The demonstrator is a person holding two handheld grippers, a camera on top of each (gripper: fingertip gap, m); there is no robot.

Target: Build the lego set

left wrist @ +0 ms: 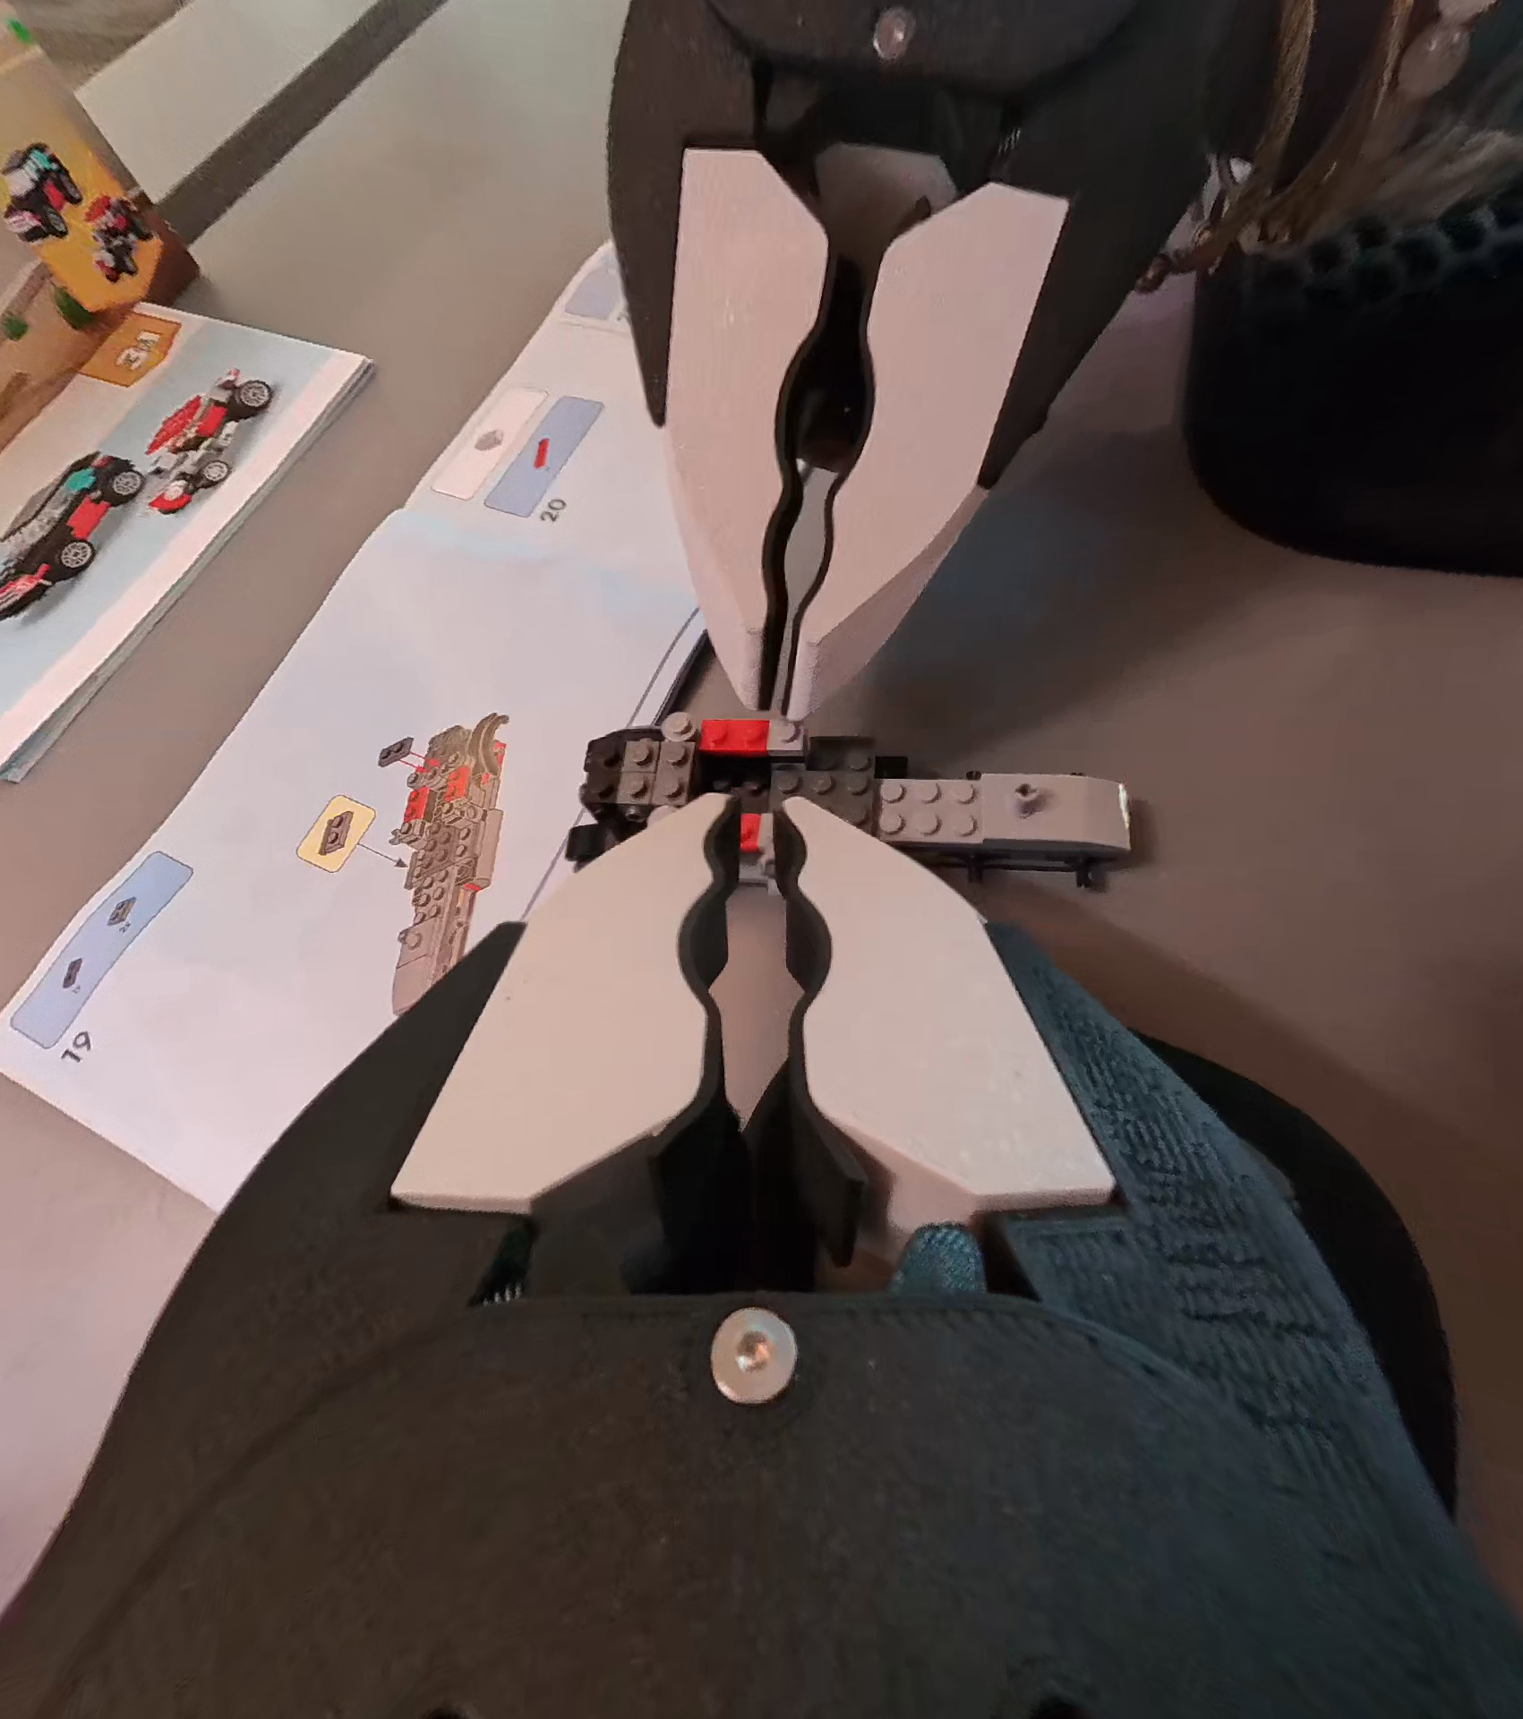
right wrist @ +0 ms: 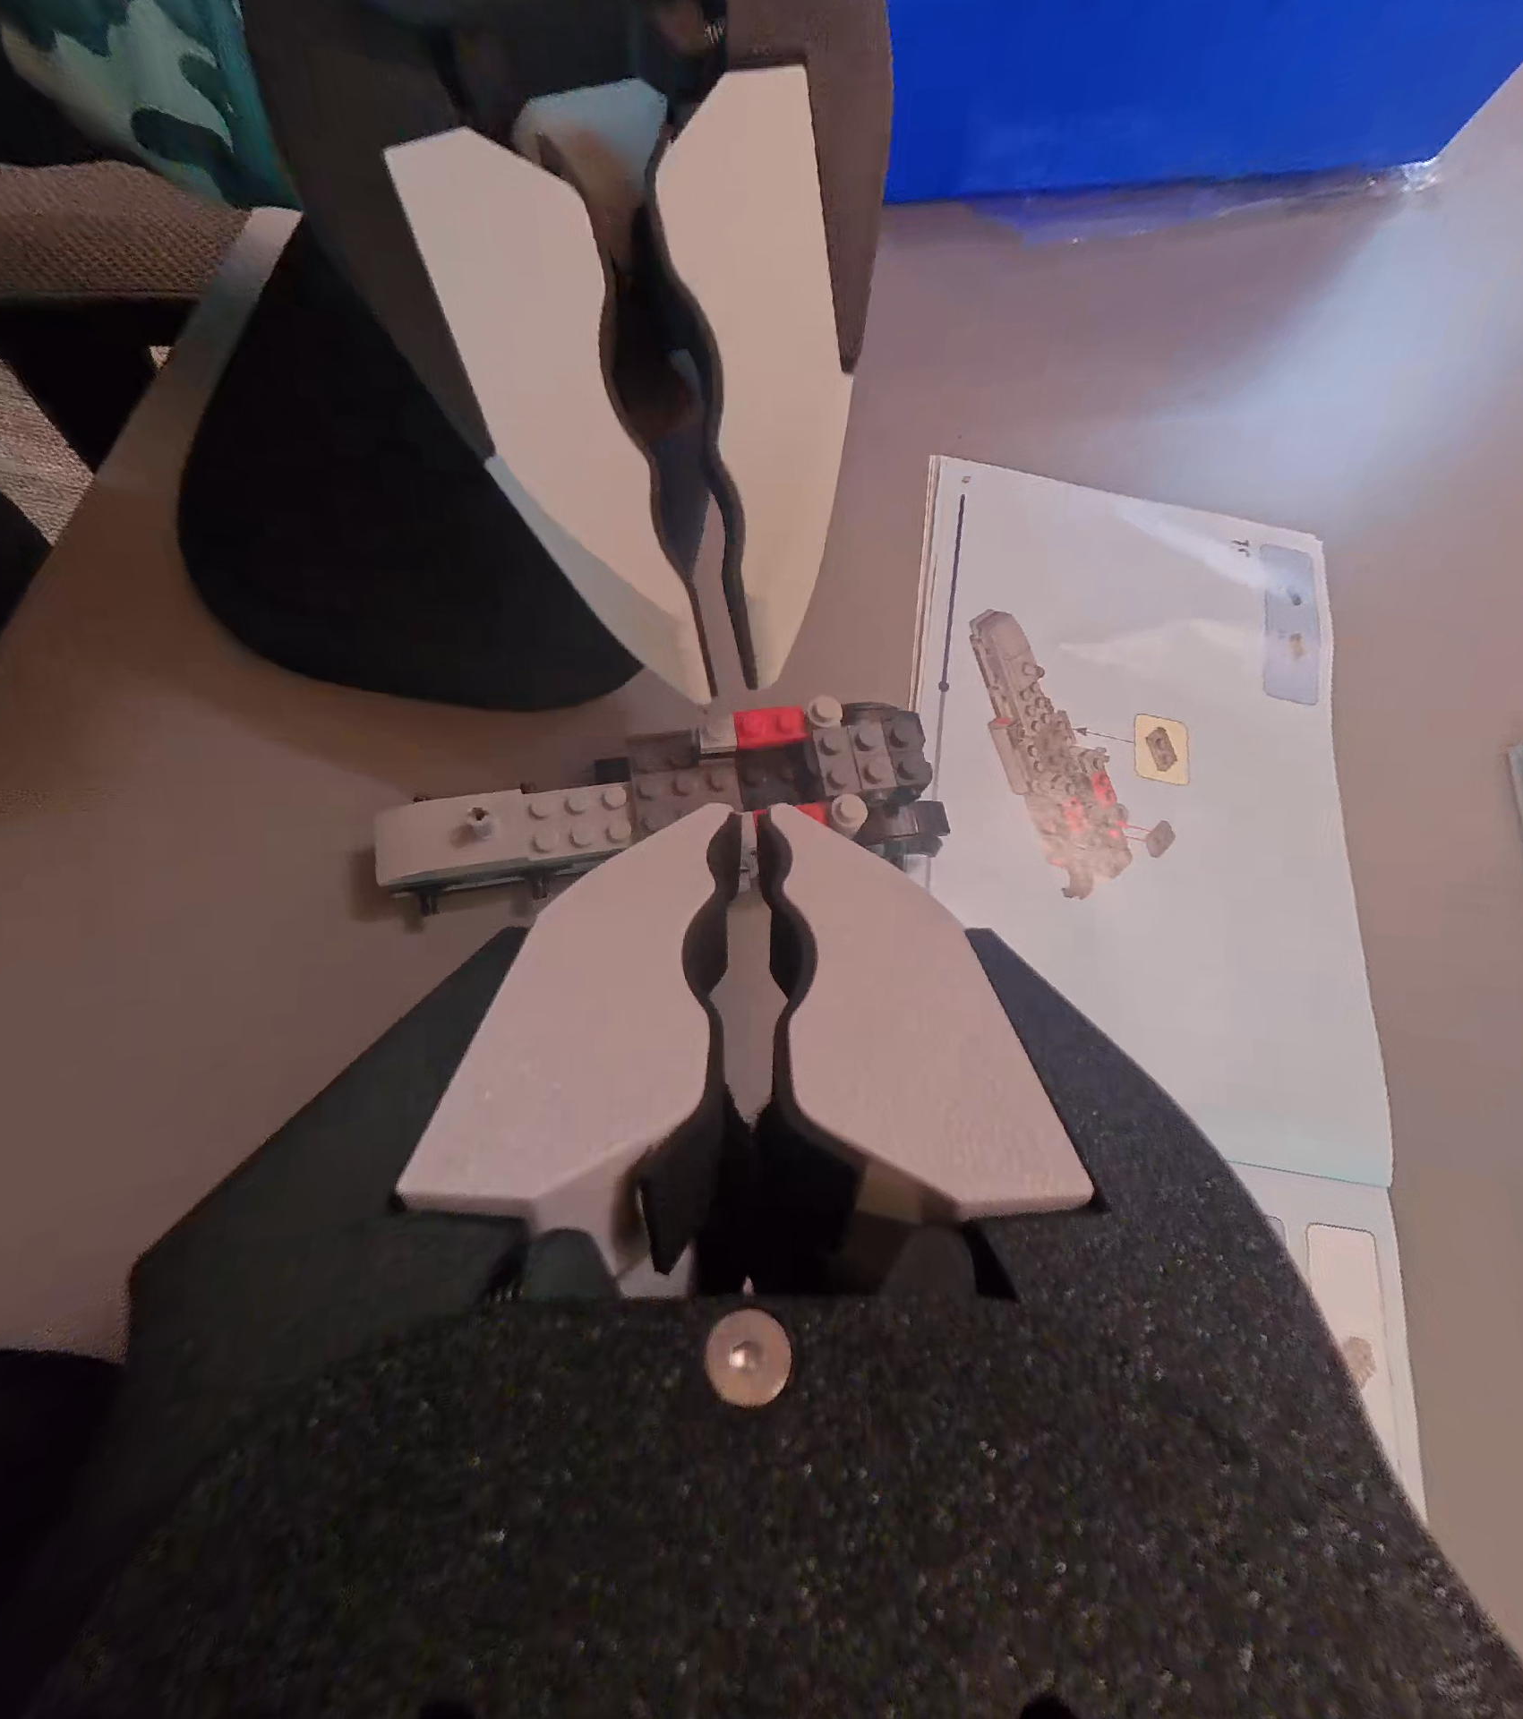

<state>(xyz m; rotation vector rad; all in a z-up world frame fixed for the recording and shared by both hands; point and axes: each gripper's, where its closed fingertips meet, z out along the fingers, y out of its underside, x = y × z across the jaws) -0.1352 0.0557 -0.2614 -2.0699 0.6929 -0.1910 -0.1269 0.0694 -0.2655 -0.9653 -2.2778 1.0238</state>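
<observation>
A partly built lego model (left wrist: 925, 805) of grey, black and red bricks lies flat on the grey table (left wrist: 1250, 698). It has a long light grey nose. My left gripper (left wrist: 753, 811) comes from the near side and is shut on the model's near edge, at a small red brick (left wrist: 749, 831). My right gripper (left wrist: 776, 705) comes from the far side, shut on the opposite edge. In the right wrist view the model (right wrist: 553, 819) lies crosswise. My right gripper (right wrist: 750, 819) pinches its near edge and my left gripper (right wrist: 732, 693) pinches its far edge beside a red brick (right wrist: 768, 726).
An open instruction booklet (left wrist: 422, 670) lies left of the model and also shows in the right wrist view (right wrist: 1204, 977). A closed booklet (left wrist: 115, 521) and the set's box (left wrist: 41, 214) sit farther left. A black round object (left wrist: 1408, 391) stands far right. A blue object (right wrist: 1157, 93) is at the back. My left and right fingertips are right by each other. The blue object (right wrist: 1157, 93) is about equally far from each gripper, around 35 cm.
</observation>
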